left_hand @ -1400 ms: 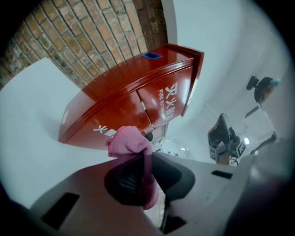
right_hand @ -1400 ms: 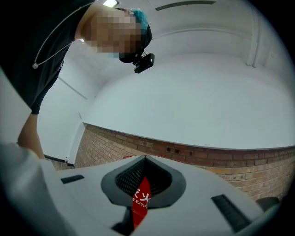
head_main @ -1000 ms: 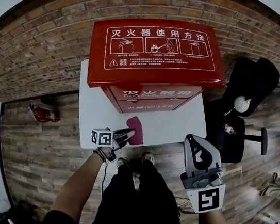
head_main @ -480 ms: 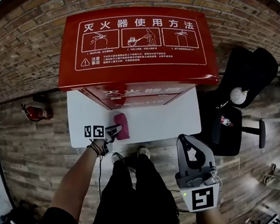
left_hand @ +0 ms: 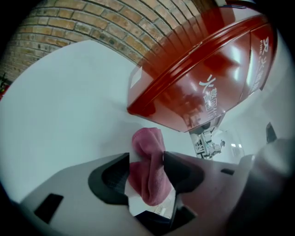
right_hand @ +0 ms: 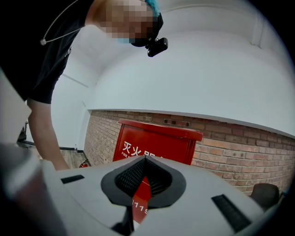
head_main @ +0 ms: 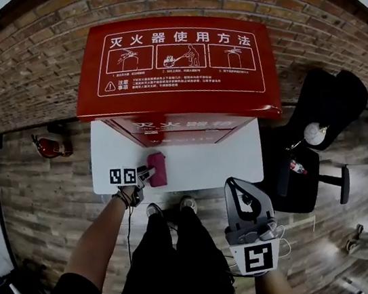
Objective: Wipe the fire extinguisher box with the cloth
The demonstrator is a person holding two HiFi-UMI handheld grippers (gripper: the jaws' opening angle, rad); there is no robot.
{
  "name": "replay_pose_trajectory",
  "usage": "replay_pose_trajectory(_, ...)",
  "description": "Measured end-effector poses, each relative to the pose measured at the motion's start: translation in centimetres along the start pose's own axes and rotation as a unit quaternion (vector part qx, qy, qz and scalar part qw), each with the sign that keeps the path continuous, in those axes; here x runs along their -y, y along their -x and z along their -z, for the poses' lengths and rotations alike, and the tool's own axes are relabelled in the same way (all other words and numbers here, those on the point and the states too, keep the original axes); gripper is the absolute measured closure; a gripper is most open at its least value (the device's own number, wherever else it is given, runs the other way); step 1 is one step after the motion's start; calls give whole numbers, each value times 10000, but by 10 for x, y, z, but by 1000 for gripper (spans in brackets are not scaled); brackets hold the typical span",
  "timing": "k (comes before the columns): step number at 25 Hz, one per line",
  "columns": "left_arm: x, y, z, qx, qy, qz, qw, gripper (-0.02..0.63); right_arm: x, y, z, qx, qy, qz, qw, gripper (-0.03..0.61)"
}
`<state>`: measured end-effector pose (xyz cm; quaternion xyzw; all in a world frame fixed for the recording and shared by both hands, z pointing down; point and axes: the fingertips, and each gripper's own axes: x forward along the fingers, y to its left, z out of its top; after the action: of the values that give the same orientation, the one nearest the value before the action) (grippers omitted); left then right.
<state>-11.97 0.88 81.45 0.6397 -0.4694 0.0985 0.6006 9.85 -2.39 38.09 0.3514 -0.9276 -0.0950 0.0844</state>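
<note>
Pink cloth [left_hand: 148,175] lies between the jaws of our left gripper [left_hand: 146,157], resting on the white tabletop [left_hand: 60,106]. Those jaws have just been opening and stand apart. A sliver of tabletop shows between the left jaw and the cloth; the cloth's other side lies against the right jaw. Its far end pokes out past the jaw tips. Ahead of and above the jaws: the red fire extinguisher box [left_hand: 207,69], on the same tabletop, near the cloth; contact we cannot tell. Our right gripper [right_hand: 144,159]: jaws together, nothing between them. The box front stands well ahead of them, against a brick wall [right_hand: 239,143].
</note>
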Motion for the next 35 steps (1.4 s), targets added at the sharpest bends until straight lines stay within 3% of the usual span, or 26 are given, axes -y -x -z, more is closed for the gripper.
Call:
replay_pose_trajectory(6, 4, 39, -9, 801, 233, -81, 9965, 379, 7, -2, 3, 130, -79, -291, 9995, 560)
replay_pose_trajectory(8, 18, 63, -12, 1095, 124, -108, 9938, 379, 7, -1, 2, 205, -131, -397, 9989, 561)
replay_pose_trajectory(11, 54, 107, -17, 1576, -441, -144, 9864, 380, 3, 0, -1, 348, -280, -578, 9973, 560)
replay_pose_trajectory(15, 123, 164, -18, 2070, -1471, -182, 9671, 380, -5, 7, -5, 476, -384, -722, 9955, 561)
replay_pose_trajectory(18, 181, 200, -14, 2437, -2303, -148, 9420, 380, -15, 13, -10, 537, -541, -820, 9937, 561)
replay_pose_trajectory(22, 253, 247, -2, 3078, -3445, -205, 8866, 409, -35, 27, -17, 510, -763, -844, 9922, 561)
replay_pose_trajectory(25, 292, 286, 15, 3499, -3735, -185, 8589, 479, -60, 44, -20, 330, -1045, -803, 9907, 560)
replay_pose_trajectory(30, 331, 359, 57, 4317, -4140, -38, 8014, 548, -121, 80, -43, 435, -1471, -968, 9834, 561)
replay_pose_trajectory(32, 337, 384, 78, 4449, -4180, 57, 7920, 571, -149, 99, -54, 498, -1545, -952, 9821, 560)
replay_pose_trajectory(35, 339, 415, 107, 4566, -4147, 179, 7869, 580, -184, 127, -71, 595, -1571, -883, 9818, 561)
